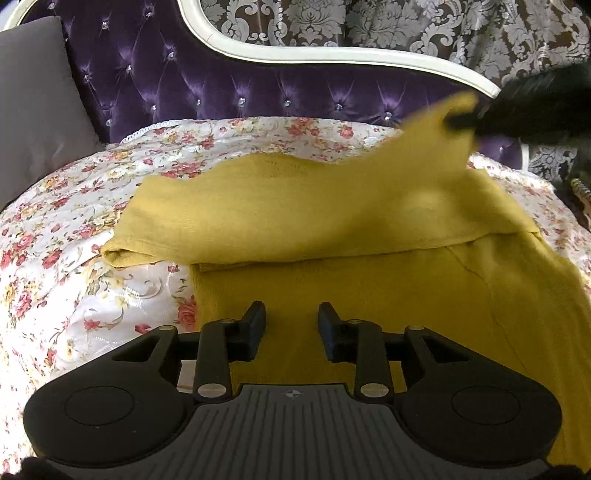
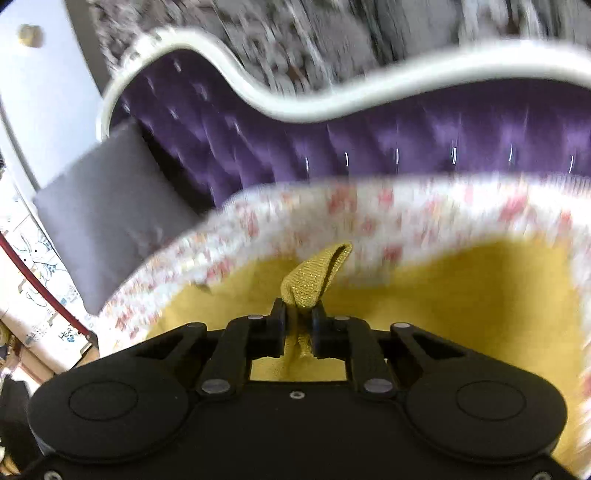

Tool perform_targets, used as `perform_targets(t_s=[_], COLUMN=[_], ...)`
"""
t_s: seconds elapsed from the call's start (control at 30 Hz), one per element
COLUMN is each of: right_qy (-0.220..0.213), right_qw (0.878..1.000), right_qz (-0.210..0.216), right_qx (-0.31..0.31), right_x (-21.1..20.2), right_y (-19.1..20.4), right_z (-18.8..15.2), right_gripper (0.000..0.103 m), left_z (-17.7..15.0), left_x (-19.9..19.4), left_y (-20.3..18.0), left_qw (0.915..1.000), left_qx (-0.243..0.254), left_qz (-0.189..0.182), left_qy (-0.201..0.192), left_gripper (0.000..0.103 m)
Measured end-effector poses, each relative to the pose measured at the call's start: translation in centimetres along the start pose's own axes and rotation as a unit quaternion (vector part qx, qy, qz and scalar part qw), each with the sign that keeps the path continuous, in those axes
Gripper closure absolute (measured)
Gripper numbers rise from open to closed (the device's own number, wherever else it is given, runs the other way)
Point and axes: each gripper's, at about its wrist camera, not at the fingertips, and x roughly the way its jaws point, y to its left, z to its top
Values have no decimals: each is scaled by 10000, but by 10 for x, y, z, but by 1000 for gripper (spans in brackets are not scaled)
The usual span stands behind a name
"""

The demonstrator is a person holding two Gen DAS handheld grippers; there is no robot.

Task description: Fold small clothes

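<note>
The right gripper (image 2: pixel 298 317) has its jaws pressed onto a bunched corner of the mustard-yellow knit top (image 1: pixel 332 206), and a small loop of ribbed fabric stands up just past the fingertips. From the left wrist view that same corner is raised near the back of the seat, with the cloth sloping down from it in a slack sheet. I judge the pinch is there so that this edge can be carried over the rest of the garment to make a fold. The right wrist view is streaked with motion blur, which suggests the gripper is travelling.

The left gripper (image 1: pixel 291 319) hovers low over the near part of the top with its jaws spread and nothing between them. It does not appear to press the cloth. I judge it waits there either to pin the near layer or to take a second edge.

The top lies partly folded. One layer is doubled across the middle with a rolled edge at the left end, and a flatter panel runs toward the camera and off to the right.

It rests on a white floral quilted cover (image 1: pixel 74 258) spread over the seat of a purple tufted sofa (image 1: pixel 207 74), whose buttoned back has a curved white frame. A grey cushion (image 1: pixel 33 103) leans at the left end. Behind the sofa hangs brown and silver damask wallpaper (image 1: pixel 369 22) or drapery; I cannot tell which.
</note>
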Motion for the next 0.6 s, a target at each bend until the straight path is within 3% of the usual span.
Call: perform_targets(t_s=[0.1,0.17,0.23,0.33,0.43,0.6], right_qy=[-113,62,359,646,664,569], right_qw=[9971,9904,9859,9825,9817,9832], right_qz=[-676,-1332,-1604,-1714,-1750,-1679], right_qx=[-325,-359,-316,-322,-363,-445], right_x=[-22,-16,1,21,26,13], right_y=[-15,-38,-62,-78,-80,-83], right_z=[13,12,5,-8,-16,-18], right_gripper=[82,82,82,82,81,77], left_z=[-1,-1,-1,1,9,38], left_x=[0,0,0,0,-4,-8], left_y=[0,-2,-3,-2,2,5], left_qw=[10000,10000,10000,10000,9998,9996], left_qx=[-39,-46,-40,-30,-167,-90], left_qz=[-3,7,23,1,-69,-174], left_qy=[-9,-21,-22,24,106,-218], left_gripper=[72,71,70,70,70,70])
